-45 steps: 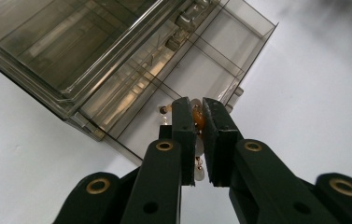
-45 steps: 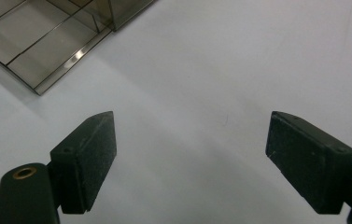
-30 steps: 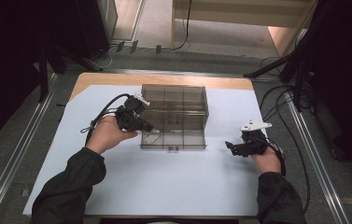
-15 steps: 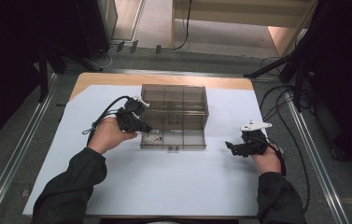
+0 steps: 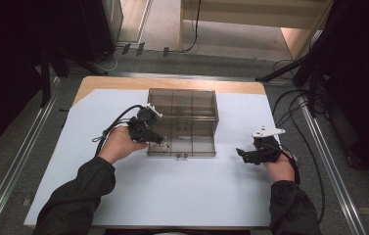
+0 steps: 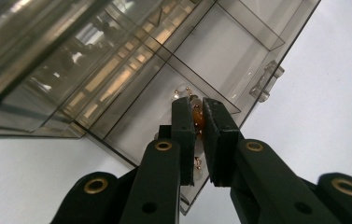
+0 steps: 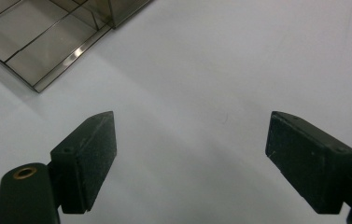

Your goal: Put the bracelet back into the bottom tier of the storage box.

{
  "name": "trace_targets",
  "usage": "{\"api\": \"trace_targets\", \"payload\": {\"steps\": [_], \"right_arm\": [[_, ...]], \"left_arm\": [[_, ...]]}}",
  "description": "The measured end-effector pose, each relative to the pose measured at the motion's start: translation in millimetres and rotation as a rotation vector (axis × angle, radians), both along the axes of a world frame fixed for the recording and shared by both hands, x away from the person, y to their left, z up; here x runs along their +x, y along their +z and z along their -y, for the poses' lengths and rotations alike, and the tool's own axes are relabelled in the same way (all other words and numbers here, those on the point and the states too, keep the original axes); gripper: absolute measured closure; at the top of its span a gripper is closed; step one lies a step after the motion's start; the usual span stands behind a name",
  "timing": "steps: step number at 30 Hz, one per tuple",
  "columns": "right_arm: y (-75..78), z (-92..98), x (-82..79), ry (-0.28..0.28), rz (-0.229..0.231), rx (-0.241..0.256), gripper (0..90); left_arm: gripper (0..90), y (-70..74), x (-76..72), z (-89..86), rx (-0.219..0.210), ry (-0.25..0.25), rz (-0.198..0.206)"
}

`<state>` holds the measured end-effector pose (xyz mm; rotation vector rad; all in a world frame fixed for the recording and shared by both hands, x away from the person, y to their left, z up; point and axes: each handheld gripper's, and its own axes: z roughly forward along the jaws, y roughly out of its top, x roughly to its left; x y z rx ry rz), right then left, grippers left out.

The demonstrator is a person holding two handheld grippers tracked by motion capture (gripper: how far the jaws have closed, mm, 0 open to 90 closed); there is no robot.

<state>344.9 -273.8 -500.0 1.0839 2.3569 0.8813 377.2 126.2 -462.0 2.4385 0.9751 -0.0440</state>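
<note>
A smoky clear compartment box stands open on the white table sheet, its lid raised at the back. My left gripper reaches into the box's front left compartment. In the left gripper view its jaws are shut on a small beaded piece, orange in the middle with white beads and gold links. The piece hangs just above the compartment floor of the box. My right gripper rests open to the right of the box, and in its own view nothing lies between the jaws. A corner of the box shows there.
Two small clear latches stick out from the box's front wall, one seen close up. The white sheet covers the table. Cables trail at the right edge. Dark stands and floor rails flank the table.
My left gripper has moved toward the person and a little right, along the box's left side to its front left compartment. The right gripper has stayed in place.
</note>
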Motion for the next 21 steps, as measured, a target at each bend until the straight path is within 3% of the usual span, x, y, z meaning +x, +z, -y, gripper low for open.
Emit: {"api": "trace_targets", "payload": {"steps": [21], "right_arm": [[-0.2, -0.3, 0.0, 0.001, -0.001, 0.001, 17.3]], "left_arm": [[84.6, -26.4, 4.7, 5.7, 0.037, -0.002, -0.057]]}}
